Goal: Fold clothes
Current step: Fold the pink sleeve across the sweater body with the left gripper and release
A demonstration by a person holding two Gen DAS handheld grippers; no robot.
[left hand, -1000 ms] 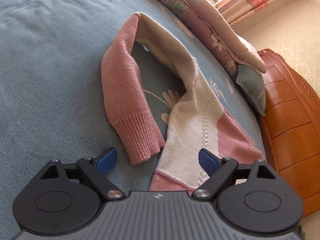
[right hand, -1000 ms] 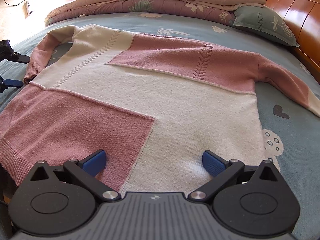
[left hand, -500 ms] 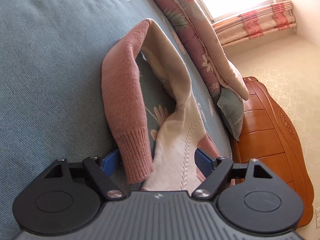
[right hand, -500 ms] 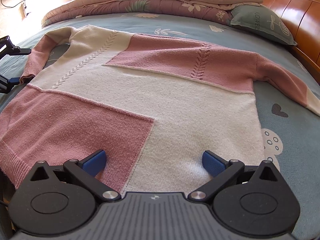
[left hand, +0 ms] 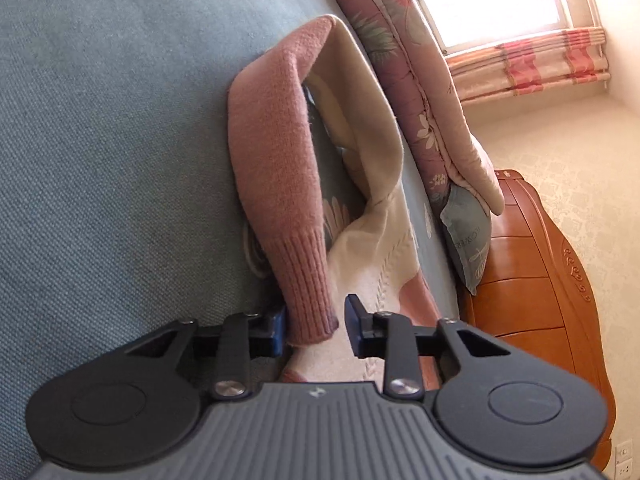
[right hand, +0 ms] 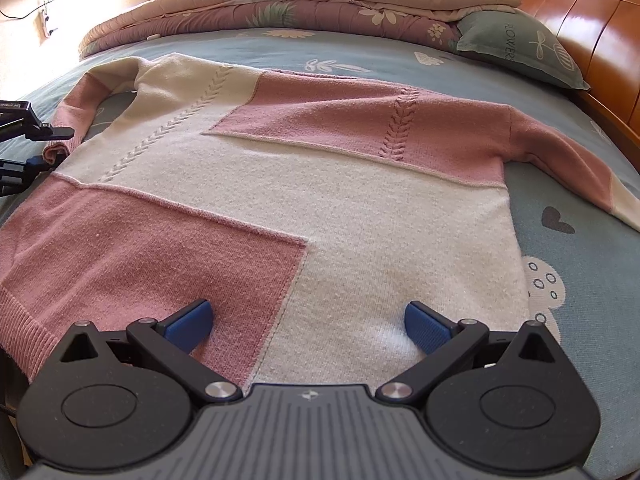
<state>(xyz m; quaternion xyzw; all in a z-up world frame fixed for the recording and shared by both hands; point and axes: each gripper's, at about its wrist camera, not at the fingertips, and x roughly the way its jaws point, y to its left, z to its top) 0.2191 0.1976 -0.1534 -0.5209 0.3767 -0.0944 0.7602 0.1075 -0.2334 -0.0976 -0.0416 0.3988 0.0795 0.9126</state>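
A pink and cream sweater (right hand: pixel 328 184) lies spread flat on the blue bedsheet (right hand: pixel 580 248), chest up toward the rolled quilt (right hand: pixel 280 4) and the green pillow (right hand: pixel 516 48) by the wooden headboard (right hand: pixel 592 24). The right gripper (right hand: pixel 306 326) hangs over the sweater's lower part with its jaws wide apart and nothing between them; its blue pads (right hand: pixel 188 324) sit just above the knit, and whether they touch it is hard to say. The sweater's hem runs under the gripper's body and is cut off there, and the far sleeve leaves the picture at the right edge. In the left wrist view, the left gripper (left hand: pixel 316 326) has just been closing on the ribbed pink cuff (left hand: pixel 308 292) of the bent sleeve; a gap shows between the cuff and the right-hand pad, so a firm pinch cannot be confirmed there, though the jaws are nearly together. In the right wrist view that gripper is half cut off at the left edge, its fingers either side of the cuff.
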